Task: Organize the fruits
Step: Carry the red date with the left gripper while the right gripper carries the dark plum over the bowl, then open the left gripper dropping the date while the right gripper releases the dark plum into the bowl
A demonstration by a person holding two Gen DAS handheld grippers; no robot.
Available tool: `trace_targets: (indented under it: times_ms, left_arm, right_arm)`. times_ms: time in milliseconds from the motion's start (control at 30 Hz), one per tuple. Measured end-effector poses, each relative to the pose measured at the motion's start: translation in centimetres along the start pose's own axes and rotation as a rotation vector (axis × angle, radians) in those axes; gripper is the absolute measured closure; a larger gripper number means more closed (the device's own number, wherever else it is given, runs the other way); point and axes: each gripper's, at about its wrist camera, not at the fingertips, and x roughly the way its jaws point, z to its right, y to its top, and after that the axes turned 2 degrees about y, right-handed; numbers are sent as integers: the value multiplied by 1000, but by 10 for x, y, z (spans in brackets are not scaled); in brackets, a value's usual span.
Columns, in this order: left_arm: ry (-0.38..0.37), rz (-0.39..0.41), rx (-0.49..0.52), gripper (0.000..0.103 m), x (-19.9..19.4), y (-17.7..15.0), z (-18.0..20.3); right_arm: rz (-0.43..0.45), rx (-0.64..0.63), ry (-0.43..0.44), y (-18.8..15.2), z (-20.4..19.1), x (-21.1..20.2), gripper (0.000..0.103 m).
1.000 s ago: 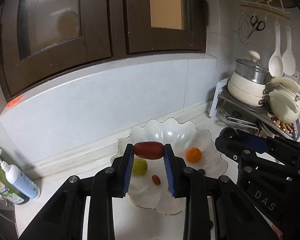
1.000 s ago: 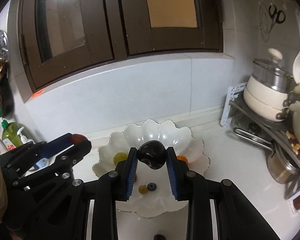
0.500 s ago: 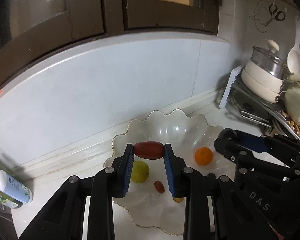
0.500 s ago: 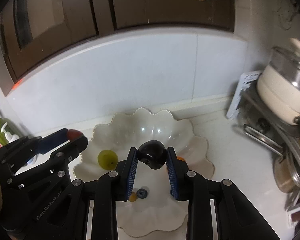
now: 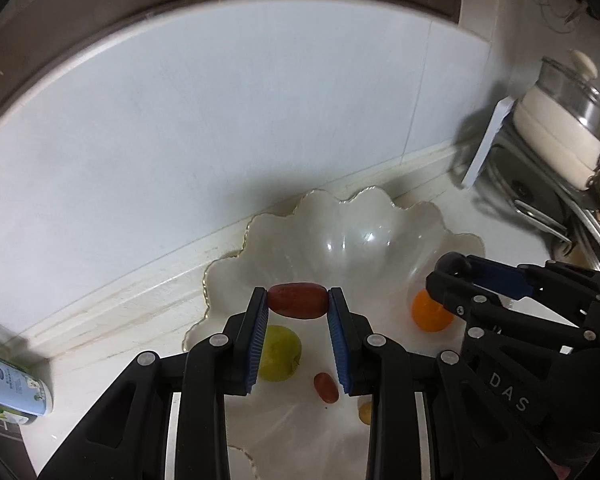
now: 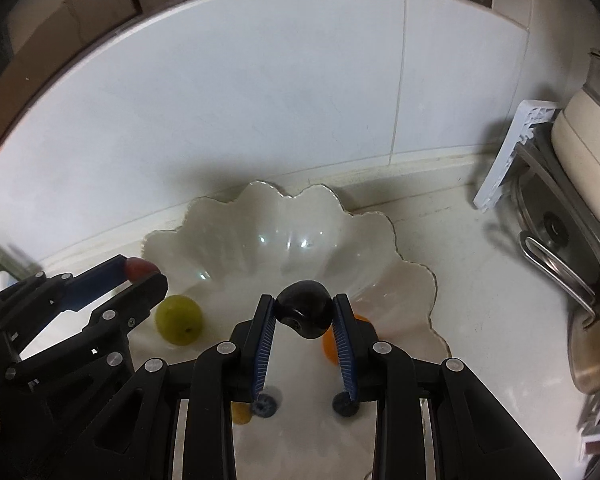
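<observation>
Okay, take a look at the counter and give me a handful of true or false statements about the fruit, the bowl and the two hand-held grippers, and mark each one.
1. The left hand-held gripper is shut on a red oblong fruit. True.
2. The right hand-held gripper is empty. False: it is shut on a dark round fruit.
3. A green fruit lies in the scalloped white bowl. True.
4. The orange fruit sits on the counter outside the bowl. False: it lies inside the bowl.
5. The bowl holds no blueberries. False: two blueberries lie in it, seen in the right wrist view.
</observation>
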Motion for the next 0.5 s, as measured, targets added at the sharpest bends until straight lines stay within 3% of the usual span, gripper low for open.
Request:
trace_targets:
  times_ms: [500]
  left_arm:
    - [13,-88,6,72,41,5,3]
  right_arm:
    - [-83,-3,-23,8,7,39,72]
